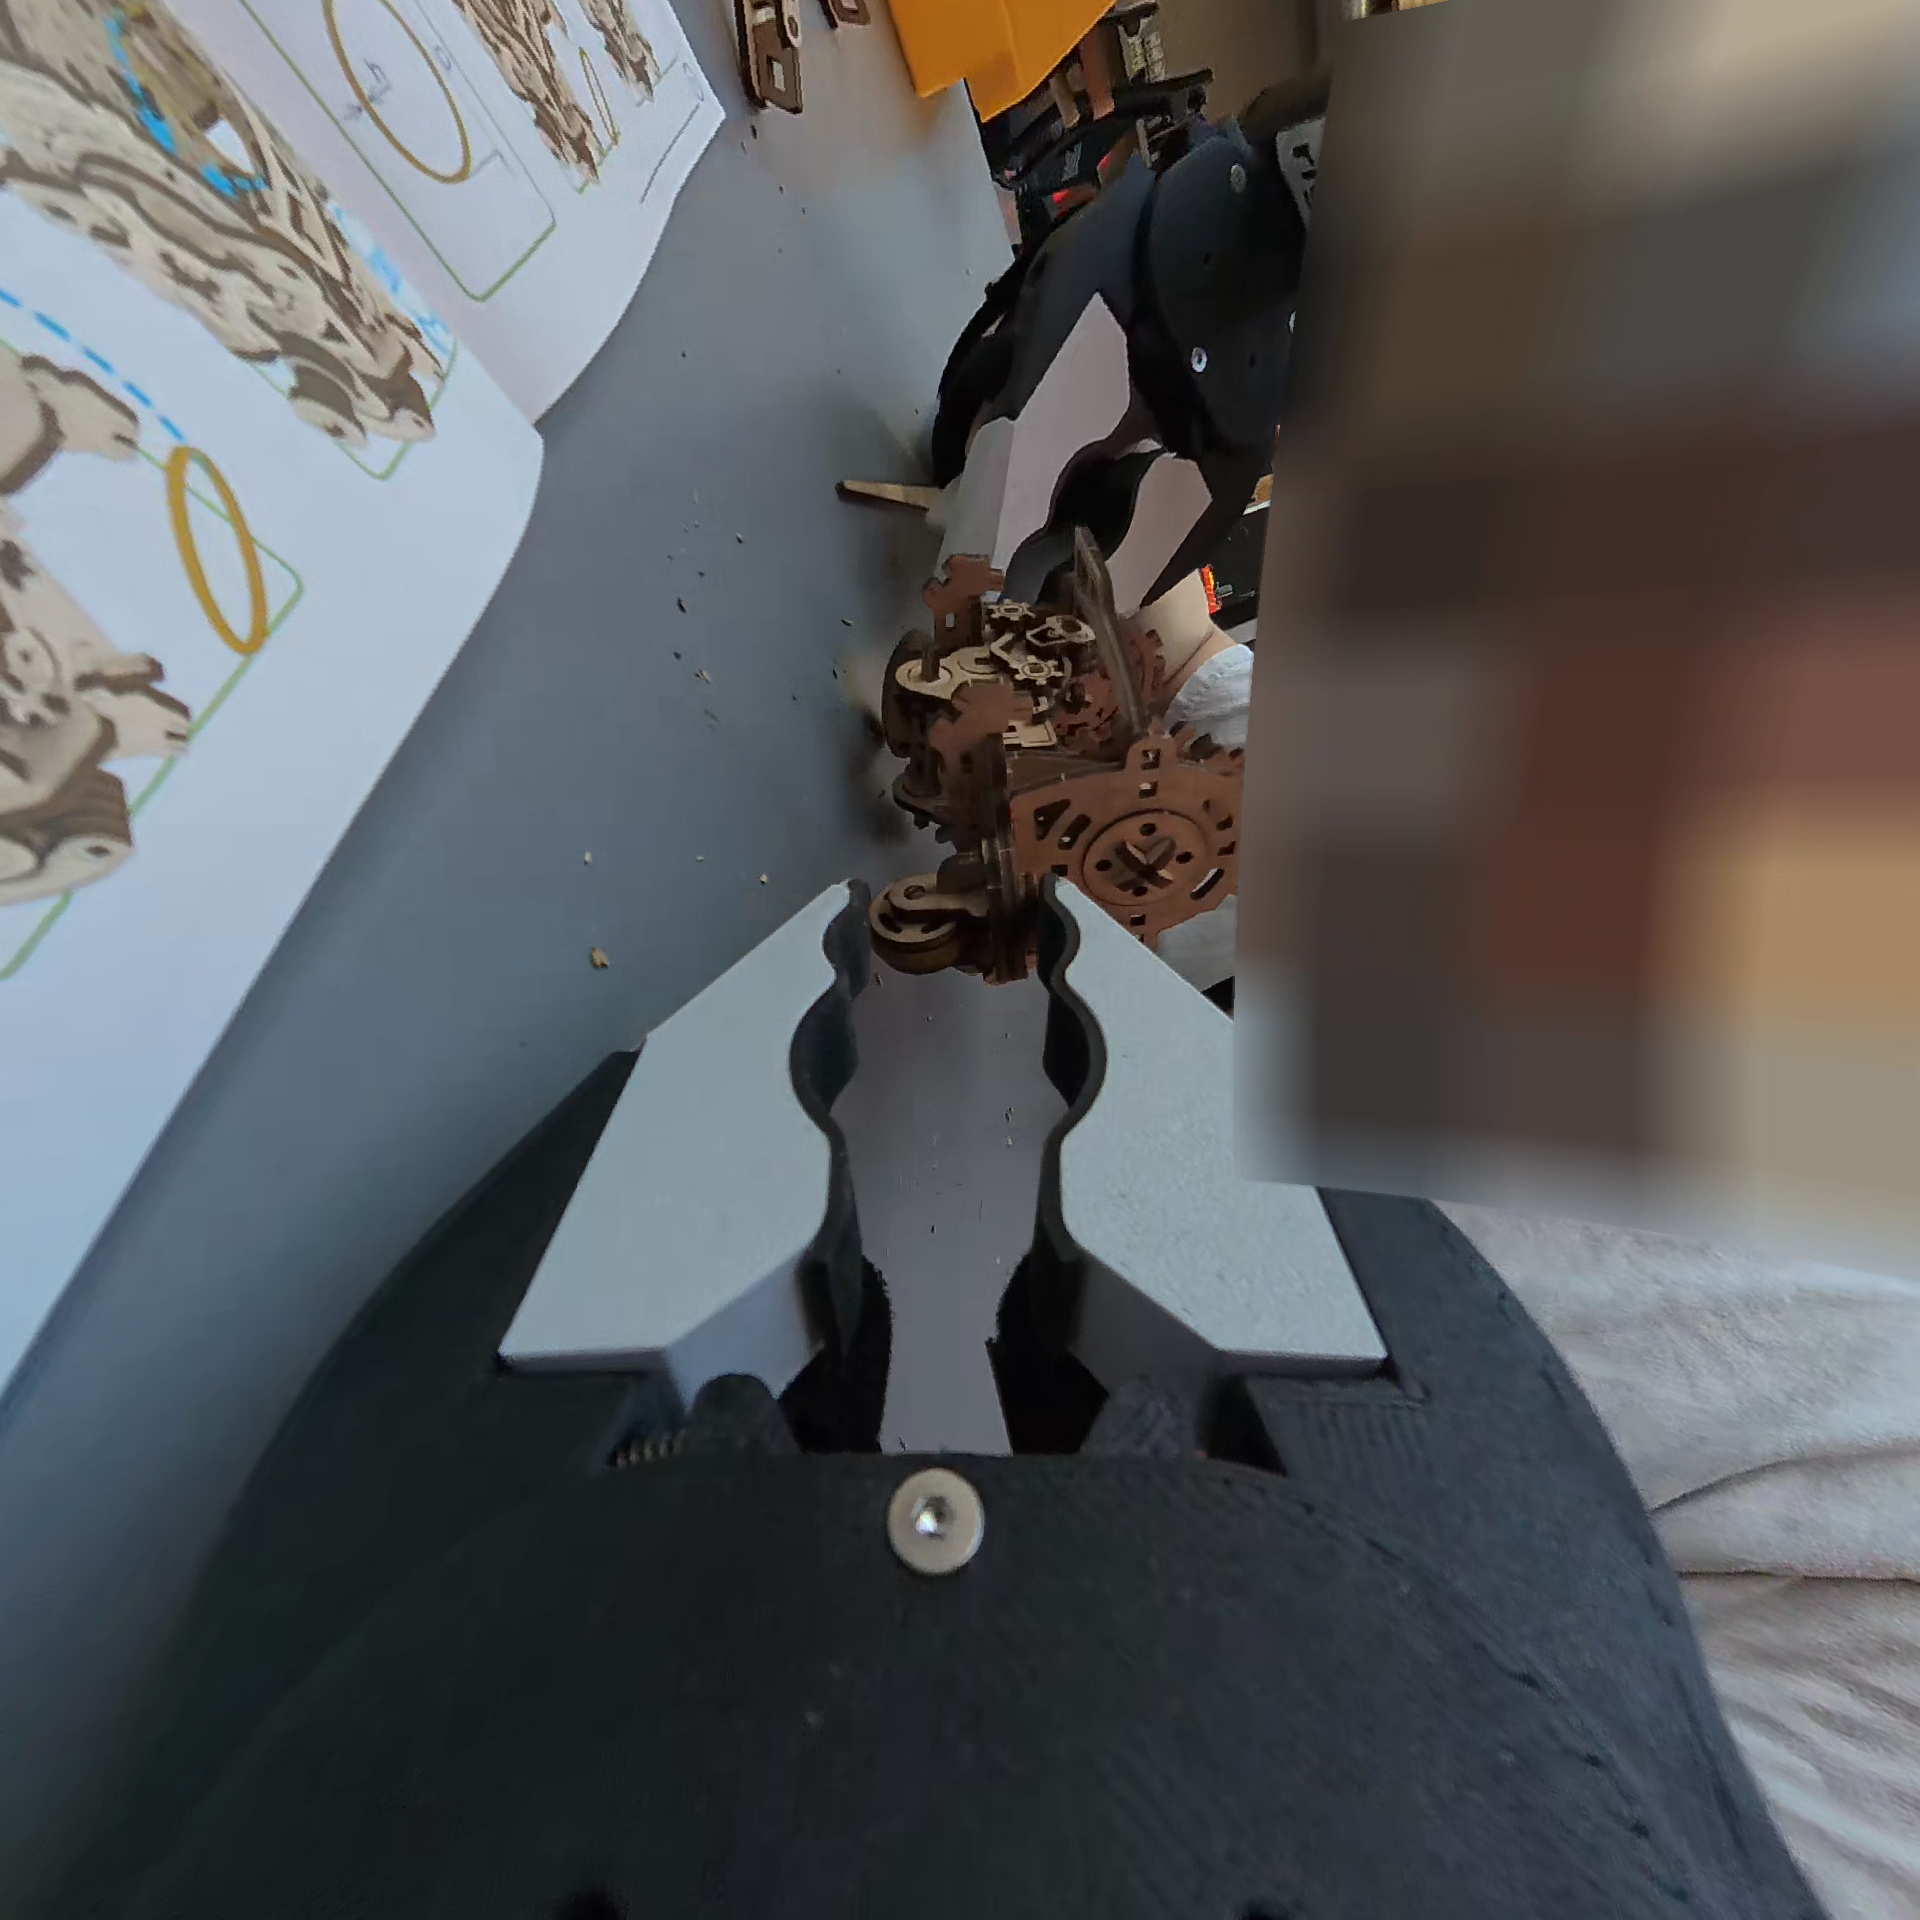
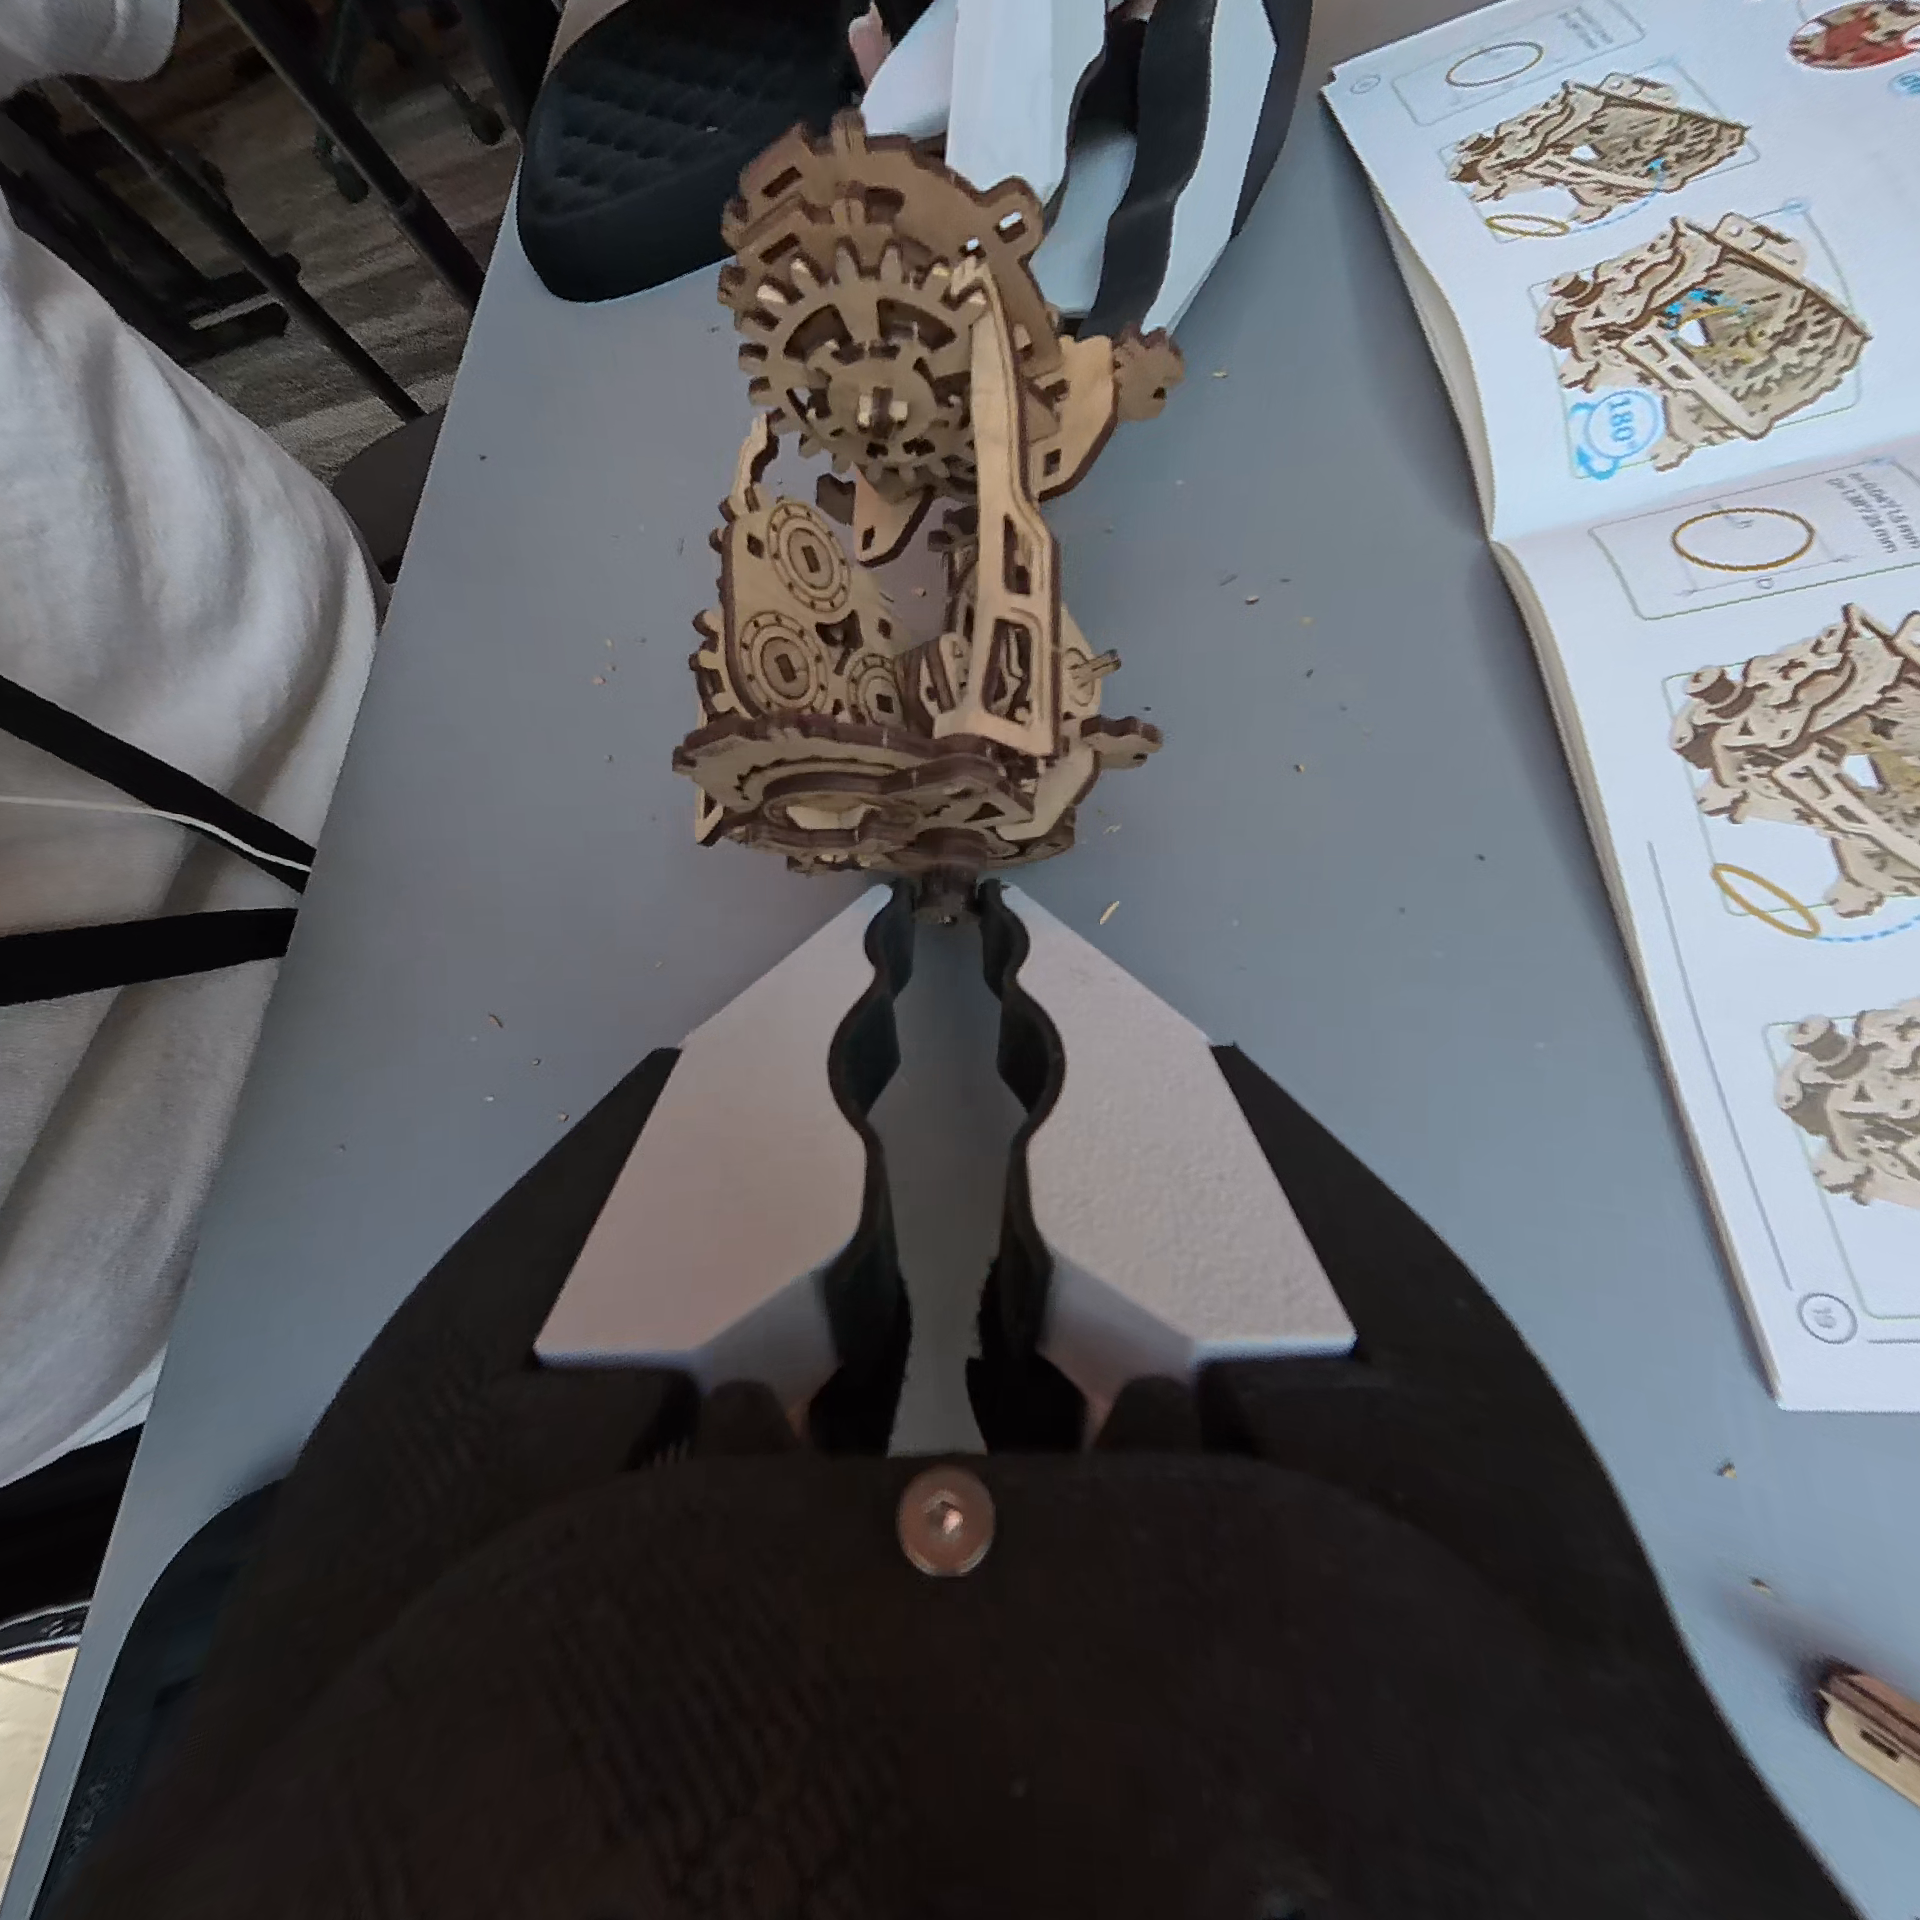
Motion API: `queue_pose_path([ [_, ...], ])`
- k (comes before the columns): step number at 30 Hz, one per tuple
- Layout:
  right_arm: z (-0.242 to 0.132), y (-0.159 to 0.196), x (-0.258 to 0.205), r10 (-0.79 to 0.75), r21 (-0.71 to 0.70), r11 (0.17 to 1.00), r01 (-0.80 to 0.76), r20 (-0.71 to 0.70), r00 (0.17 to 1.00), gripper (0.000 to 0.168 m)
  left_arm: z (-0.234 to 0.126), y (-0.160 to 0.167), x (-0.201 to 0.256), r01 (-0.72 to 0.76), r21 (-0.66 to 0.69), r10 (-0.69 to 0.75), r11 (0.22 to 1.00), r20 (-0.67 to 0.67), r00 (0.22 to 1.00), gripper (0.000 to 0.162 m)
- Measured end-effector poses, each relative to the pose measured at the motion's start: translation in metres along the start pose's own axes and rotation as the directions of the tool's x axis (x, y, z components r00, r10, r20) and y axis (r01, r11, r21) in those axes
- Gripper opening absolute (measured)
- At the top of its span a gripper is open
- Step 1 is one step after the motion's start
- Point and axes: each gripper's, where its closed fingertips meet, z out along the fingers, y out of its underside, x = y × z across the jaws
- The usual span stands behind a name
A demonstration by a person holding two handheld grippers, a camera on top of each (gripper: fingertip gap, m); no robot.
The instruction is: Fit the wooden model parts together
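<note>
The wooden model [image 2: 894, 540], a laser-cut assembly of gears and plates, is held above the grey table [image 2: 1299, 987] between both grippers. My right gripper [image 2: 941, 914] is shut on a small knob at the model's near end. My left gripper [image 1: 951, 914] is shut on the model [image 1: 1039, 748] at a plate edge beside a small wheel. In the right wrist view the left gripper [image 2: 1049, 223] shows behind the model's big gear. In the left wrist view the right gripper [image 1: 1096, 592] shows at the model's far side. The contact points are partly hidden.
An open instruction booklet [image 2: 1714, 644] lies on the table, also in the left wrist view [image 1: 208, 540]. A loose wooden piece [image 2: 1870, 1735] lies near the front right. A thin wooden stick [image 1: 883, 494] and wood crumbs lie on the table [image 1: 623, 675]. A person's white sleeve [image 2: 125, 623] is at left. My hands' fingertips stand some 10 cm from each other. My right tips are roughly 15 cm from the loose wooden piece [image 2: 1870, 1735]. My left wrist view [image 1: 767, 83] looks at it from another angle.
</note>
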Motion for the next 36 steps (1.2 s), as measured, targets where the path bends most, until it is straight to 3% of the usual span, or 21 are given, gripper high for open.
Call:
queue_pose_path([
  [36,0.0015,0.0042,0.0033,0.084,-0.01,0.996,-0.084,0.048,0.995,0.012,0.0055,0.0062,-0.0049,-0.035,-0.044,0.037,0.998,0.051,0.998,0.03],
])
